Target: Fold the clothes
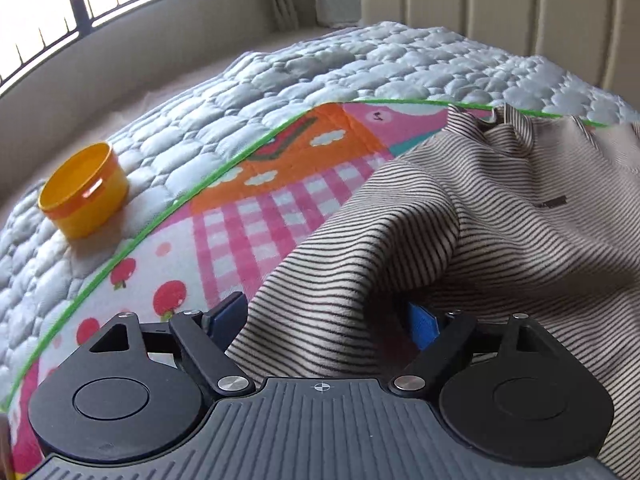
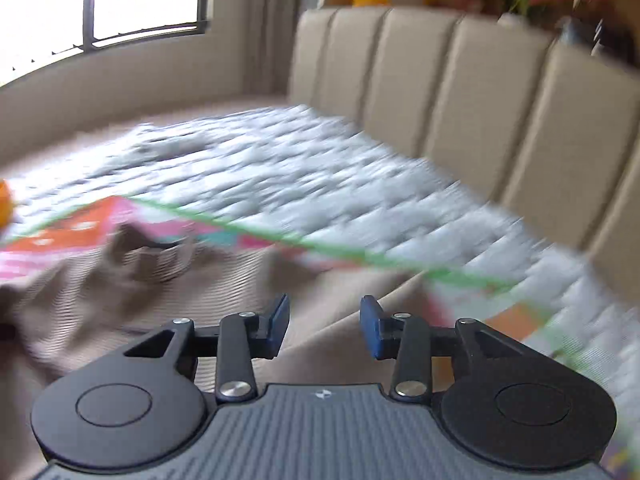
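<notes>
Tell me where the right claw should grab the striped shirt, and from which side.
Likely the striped shirt at its free edge just ahead of the open right claw, coming in low along the colourful mat. The left claw already has bunched cloth between its pads.
</notes>
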The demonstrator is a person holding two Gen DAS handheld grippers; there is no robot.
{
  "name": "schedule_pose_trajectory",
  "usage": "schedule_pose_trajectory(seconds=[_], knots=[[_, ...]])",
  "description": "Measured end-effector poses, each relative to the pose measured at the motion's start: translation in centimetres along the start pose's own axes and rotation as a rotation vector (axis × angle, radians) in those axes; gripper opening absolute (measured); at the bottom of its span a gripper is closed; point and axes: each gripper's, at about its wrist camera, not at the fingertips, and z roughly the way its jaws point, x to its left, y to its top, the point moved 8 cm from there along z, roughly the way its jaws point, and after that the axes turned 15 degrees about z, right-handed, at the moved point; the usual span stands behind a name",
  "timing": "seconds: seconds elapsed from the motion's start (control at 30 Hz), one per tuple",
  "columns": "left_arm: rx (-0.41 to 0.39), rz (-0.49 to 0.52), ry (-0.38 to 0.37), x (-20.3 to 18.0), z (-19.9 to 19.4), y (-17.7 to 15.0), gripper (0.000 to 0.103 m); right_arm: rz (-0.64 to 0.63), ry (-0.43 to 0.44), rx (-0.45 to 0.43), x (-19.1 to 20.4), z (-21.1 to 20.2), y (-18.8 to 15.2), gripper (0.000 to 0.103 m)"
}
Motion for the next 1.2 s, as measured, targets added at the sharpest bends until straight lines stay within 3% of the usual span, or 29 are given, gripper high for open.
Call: schedule_pose_trajectory(seconds=[0.07, 0.13, 0.2, 0.27, 0.4, 0.47, 0.6, 0.67, 0.77, 0.9, 0.97, 1.03, 1.1, 1.2], knots=[[0.013, 0.123, 0.063, 0.0, 0.9, 0.5, 0.079, -0.100, 0.028, 0.086, 1.9, 1.2, -2.7, 0.041], [0.018, 0.237, 0.135, 1.0, 2.0, 1.1, 0.080, -0.221, 0.011, 0.134, 3.0, 2.0, -4.5, 0.050], [0.036, 0.300, 0.209, 3.0, 3.2, 1.9, 0.085, -0.256, -0.016, 0.169, 2.7, 2.9, -5.6, 0.058], [0.066, 0.282, 0.210, 5.1, 4.1, 2.5, 0.089, -0.233, -0.016, 0.192, 1.9, 3.4, -6.1, 0.070], [0.095, 0.269, 0.172, 6.8, 3.8, 2.5, 0.098, -0.177, 0.049, 0.183, 0.7, 2.1, -4.9, 0.072], [0.094, 0.267, 0.140, 6.6, 2.9, 2.2, 0.098, -0.223, 0.062, 0.149, -0.2, 1.0, -4.6, 0.090], [0.089, 0.170, 0.011, 5.8, 0.6, 0.4, 0.098, -0.312, -0.036, 0.093, -1.9, 0.6, -5.3, 0.094], [0.104, 0.108, -0.009, 6.4, -0.1, -0.8, 0.099, -0.356, -0.085, 0.065, -2.8, 0.4, -5.6, 0.094], [0.152, 0.090, 0.073, 8.6, -0.4, -2.5, 0.102, -0.399, -0.173, 0.014, -4.2, 0.1, -5.4, 0.084], [0.165, 0.075, 0.170, 11.3, -1.7, -3.0, 0.102, -0.231, -0.419, -0.092, -8.8, 0.0, -1.1, 0.081], [0.137, 0.062, 0.185, 11.7, -2.6, -2.4, 0.101, -0.143, -0.453, -0.079, -10.8, -0.5, -0.6, 0.081], [0.097, 0.048, 0.134, 10.9, -3.6, -1.5, 0.101, -0.077, -0.361, -0.041, -10.6, -1.2, -1.2, 0.081], [0.060, -0.011, 0.004, 9.5, -4.6, -0.7, 0.101, -0.088, -0.254, -0.014, -8.6, -1.8, -2.0, 0.082], [0.012, -0.227, -0.192, 8.7, -6.0, -1.0, 0.101, -0.167, -0.133, -0.014, -4.9, -2.8, -2.7, 0.084]])
